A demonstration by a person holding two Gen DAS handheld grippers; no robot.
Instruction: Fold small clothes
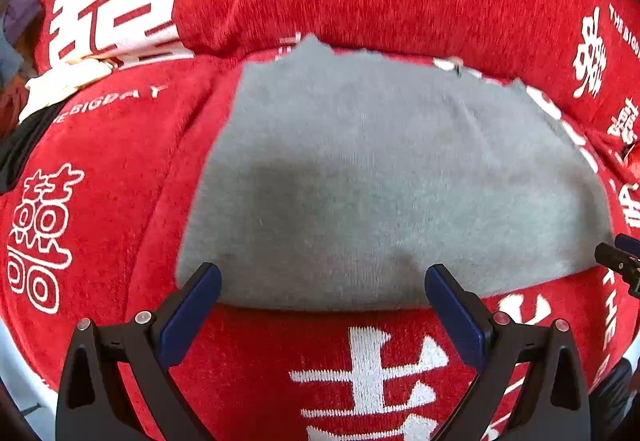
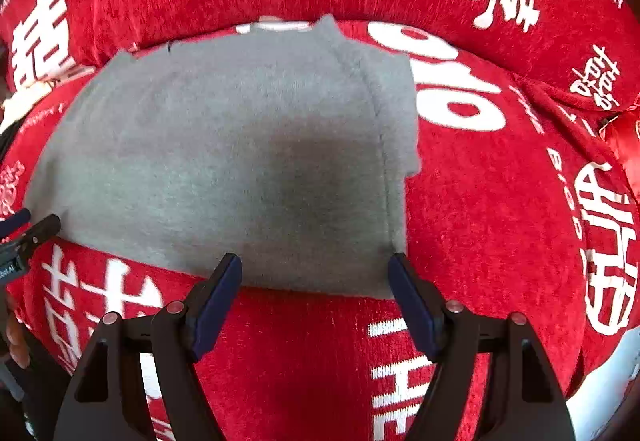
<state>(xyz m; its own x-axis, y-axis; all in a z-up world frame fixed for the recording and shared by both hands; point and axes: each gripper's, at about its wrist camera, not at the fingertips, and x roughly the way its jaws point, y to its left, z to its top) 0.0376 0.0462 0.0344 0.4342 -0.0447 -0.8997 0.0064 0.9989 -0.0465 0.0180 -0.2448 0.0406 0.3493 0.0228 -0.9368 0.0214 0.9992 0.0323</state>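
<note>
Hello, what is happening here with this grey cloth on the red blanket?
A person holds a gripper in each hand over a small grey garment lying flat on a red blanket with white characters. The left gripper and the right gripper both hover at its near edge, open, fingers holding nothing. No fold is being made at this moment.

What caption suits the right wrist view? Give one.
Open right hand-held gripper above the near edge of a grey garment on a red cover.
</note>
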